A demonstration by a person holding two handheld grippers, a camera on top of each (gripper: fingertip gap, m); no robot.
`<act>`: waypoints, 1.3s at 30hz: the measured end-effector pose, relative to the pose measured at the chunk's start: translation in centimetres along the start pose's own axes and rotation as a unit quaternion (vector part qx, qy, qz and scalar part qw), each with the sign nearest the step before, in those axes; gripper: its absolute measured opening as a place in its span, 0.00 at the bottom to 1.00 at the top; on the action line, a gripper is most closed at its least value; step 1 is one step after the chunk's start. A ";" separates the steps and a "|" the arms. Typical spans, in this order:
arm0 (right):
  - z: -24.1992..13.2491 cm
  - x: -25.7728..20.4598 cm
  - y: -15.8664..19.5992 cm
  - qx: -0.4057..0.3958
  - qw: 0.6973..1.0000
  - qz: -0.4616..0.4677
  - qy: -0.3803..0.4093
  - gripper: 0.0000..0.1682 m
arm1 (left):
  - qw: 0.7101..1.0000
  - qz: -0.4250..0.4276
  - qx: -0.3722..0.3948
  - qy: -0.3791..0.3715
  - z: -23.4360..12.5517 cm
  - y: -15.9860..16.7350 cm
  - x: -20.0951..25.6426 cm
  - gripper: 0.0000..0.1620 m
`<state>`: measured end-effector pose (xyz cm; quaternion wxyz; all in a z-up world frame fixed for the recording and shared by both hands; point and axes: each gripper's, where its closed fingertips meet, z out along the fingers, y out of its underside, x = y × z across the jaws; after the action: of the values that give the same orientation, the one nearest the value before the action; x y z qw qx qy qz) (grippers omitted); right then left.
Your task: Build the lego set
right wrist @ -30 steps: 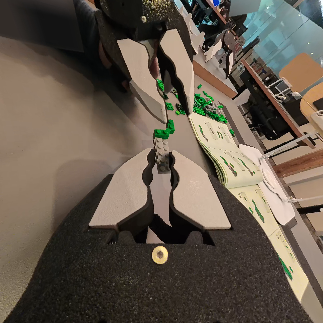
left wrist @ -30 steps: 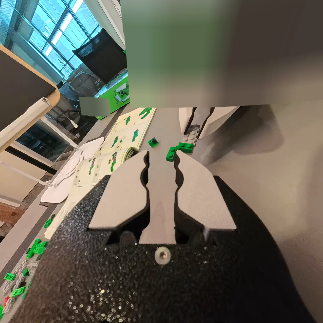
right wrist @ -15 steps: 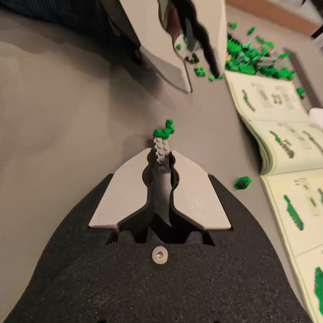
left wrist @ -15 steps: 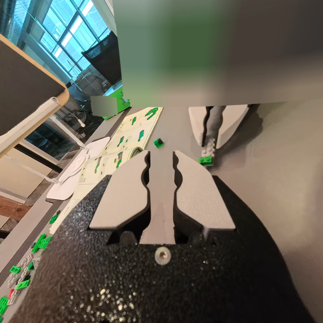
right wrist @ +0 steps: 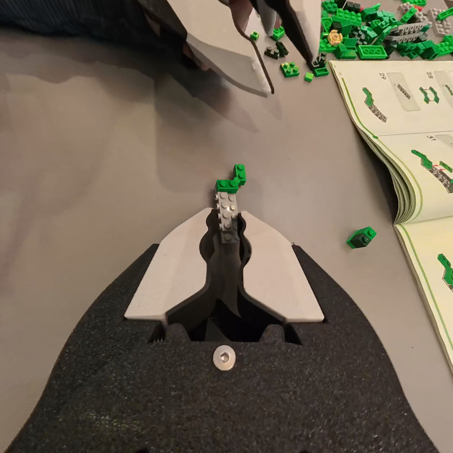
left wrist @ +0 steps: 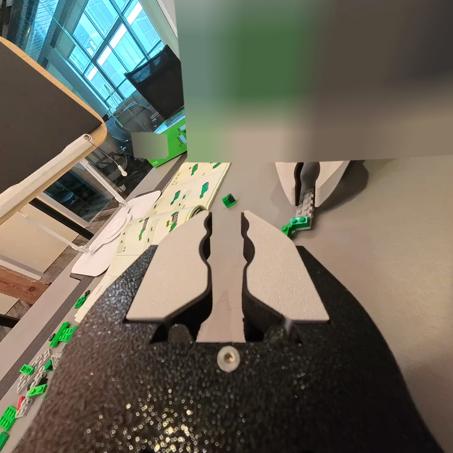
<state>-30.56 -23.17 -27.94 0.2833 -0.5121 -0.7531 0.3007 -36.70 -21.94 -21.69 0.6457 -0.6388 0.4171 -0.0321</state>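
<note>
Your right gripper [right wrist: 226, 215] has its fingers pinching the grey strip [right wrist: 228, 215] of the part-built piece, with the green bricks [right wrist: 232, 180] fixed on its far end sticking out past the tips. The green end looks to be down on the bench [right wrist: 98, 159] or just above it; you cannot tell which. Your left gripper [left wrist: 226, 215] has its fingers spread with nothing between them, and sits well apart from the piece, toward the pile of loose bricks [right wrist: 382, 31].

The grip is narrow and only on the near end of the strip, so the long free end can lever in your fingers. Press it onto the bench at an angle and the strip may twist, or the green bricks may pop off their studs. Squeeze harder and the two grey layers could shift.

A single dark green brick [right wrist: 361, 237] lies loose beside the open instruction booklet [right wrist: 416, 147]. Swing the left gripper across carelessly and you could knock it under the pages. Reaching into the pile with the fingers this wide, you may scatter small bricks rather than pick one.
</note>
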 end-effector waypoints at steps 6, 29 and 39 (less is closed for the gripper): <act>-0.1 0.0 0.2 -0.004 1.000 0.002 -0.008 0.09 | 1.000 0.001 -0.002 -0.001 0.0 0.0 0.0 0.13; -5.5 3.8 -3.7 0.194 0.965 0.003 0.174 0.15 | 0.999 0.032 0.000 -0.013 0.4 -0.8 0.6 0.12; -5.6 3.5 -5.2 0.251 0.927 -0.072 0.267 0.09 | 0.992 0.074 -0.016 -0.104 -0.5 -2.7 2.0 0.07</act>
<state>-30.62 -20.48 -19.97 0.6144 -0.4295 -0.5843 0.3109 -34.37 -24.01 -20.32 0.6762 -0.6164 0.3937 0.0890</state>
